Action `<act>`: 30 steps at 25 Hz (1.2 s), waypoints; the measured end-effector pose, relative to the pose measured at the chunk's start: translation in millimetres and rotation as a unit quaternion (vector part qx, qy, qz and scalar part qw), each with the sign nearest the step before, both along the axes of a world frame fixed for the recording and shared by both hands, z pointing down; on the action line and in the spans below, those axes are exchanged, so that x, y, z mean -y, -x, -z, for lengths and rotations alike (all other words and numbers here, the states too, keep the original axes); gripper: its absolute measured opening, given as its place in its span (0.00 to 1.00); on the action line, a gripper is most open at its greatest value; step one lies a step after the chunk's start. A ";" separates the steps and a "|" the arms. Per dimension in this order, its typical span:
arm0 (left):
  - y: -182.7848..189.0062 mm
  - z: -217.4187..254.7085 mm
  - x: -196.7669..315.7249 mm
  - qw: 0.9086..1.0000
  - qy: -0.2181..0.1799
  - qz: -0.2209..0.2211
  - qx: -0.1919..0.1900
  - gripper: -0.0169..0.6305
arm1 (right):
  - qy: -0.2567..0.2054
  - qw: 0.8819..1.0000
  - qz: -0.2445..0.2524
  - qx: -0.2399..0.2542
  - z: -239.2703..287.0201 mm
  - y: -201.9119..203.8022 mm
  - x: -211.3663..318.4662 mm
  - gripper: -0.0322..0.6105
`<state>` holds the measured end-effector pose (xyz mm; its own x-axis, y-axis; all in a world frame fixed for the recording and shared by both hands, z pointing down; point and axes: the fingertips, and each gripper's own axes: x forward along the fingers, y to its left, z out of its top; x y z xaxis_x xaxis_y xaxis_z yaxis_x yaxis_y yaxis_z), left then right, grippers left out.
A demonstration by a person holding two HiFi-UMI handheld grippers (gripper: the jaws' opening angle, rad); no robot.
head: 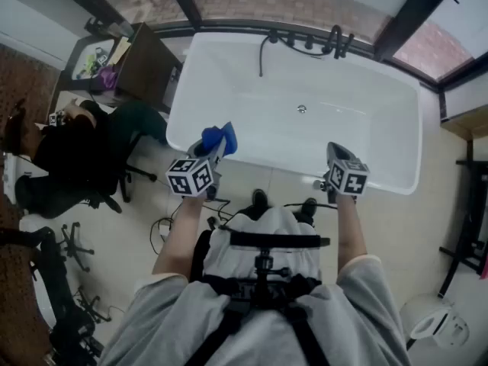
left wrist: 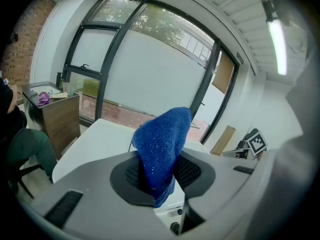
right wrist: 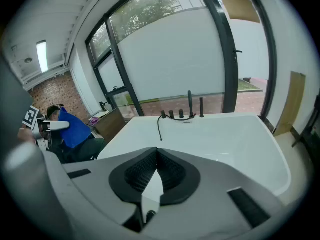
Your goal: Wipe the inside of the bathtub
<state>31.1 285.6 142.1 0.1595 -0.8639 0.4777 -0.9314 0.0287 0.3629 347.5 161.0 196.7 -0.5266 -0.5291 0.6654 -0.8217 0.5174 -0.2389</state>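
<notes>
The white bathtub [head: 305, 105] lies ahead of me, with a drain [head: 302, 109] in its floor and black taps [head: 309, 43] on the far rim. Over the tub's near left corner, my left gripper [head: 217, 147] is shut on a blue cloth [head: 221, 137]. In the left gripper view the blue cloth [left wrist: 162, 144] sticks up from between the pads of the left gripper [left wrist: 159, 171]. My right gripper [head: 335, 152] hangs over the near rim, shut and empty. The right gripper view shows the right gripper [right wrist: 156, 156] with pads together, and the tub [right wrist: 220, 139] and taps [right wrist: 182, 115] beyond.
A person in dark clothes [head: 69, 139] sits on an office chair at the left, beside a wooden desk [head: 141, 63]. Cables [head: 164, 231] lie on the floor by my left leg. A black stand [head: 465, 242] is at the right. Windows run behind the tub.
</notes>
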 end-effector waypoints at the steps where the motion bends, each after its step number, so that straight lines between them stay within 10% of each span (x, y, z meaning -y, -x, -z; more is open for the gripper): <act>1: 3.9 -0.6 -0.5 1.000 0.000 -0.003 -0.001 0.17 | -0.002 1.000 0.006 0.002 1.4 10.2 -1.5 0.06; 30: 50.9 27.8 88.1 0.997 0.012 0.017 0.070 0.17 | 0.021 0.988 0.139 0.061 15.2 149.5 74.5 0.06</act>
<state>-19.7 197.5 114.3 0.0609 -0.8556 0.5141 -0.9714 0.0676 0.2276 198.0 86.5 181.5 -0.7248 -0.3265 0.6067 -0.6135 0.7065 -0.3529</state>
